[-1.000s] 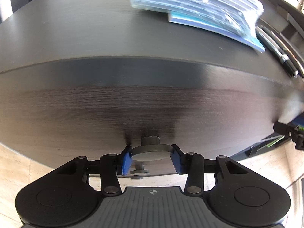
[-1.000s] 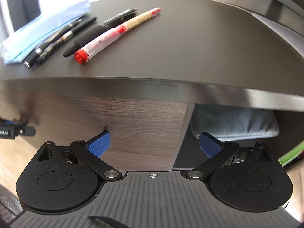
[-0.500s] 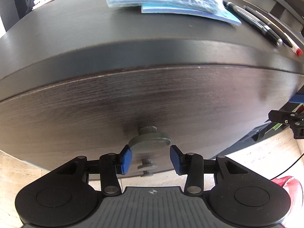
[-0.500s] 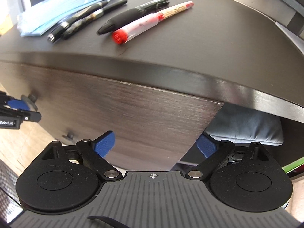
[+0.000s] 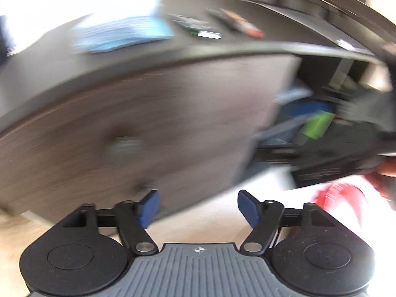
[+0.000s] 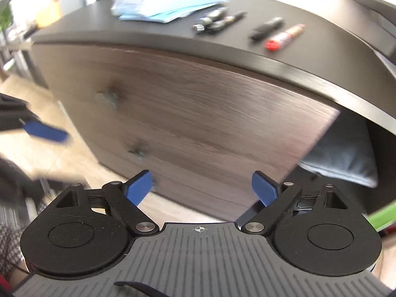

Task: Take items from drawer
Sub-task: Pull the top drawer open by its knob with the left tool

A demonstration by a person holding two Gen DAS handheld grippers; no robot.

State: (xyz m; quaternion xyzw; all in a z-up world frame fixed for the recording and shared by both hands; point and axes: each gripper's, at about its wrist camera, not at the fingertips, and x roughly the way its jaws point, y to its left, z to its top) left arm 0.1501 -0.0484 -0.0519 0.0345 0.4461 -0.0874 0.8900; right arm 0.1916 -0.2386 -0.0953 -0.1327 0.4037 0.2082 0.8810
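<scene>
The dark wood drawer front [image 5: 160,123] [image 6: 210,113] is flush under the desk top, its round metal knob [image 5: 123,146] [image 6: 106,97] free. My left gripper [image 5: 198,208] is open, well back from the knob and a little to its right, nothing between the blue pads. The left wrist view is heavily blurred. My right gripper [image 6: 201,188] is open too, facing the lower right part of the drawer fronts. On the desk top lie a blue plastic packet [image 6: 170,5] [image 5: 121,32], several pens [image 6: 220,21] and a red-capped marker [image 6: 284,37].
A second, smaller knob [image 6: 137,152] sits on the lower drawer. Right of the drawers is an open knee space with a grey cushion [image 6: 346,156]. The other gripper's blue finger [image 6: 44,130] shows at the left edge. The floor is light wood.
My left gripper has let go of the knob, opened wide and pulled back to the right. The right gripper has also drawn back and swung left, bringing the whole drawer front into sight.
</scene>
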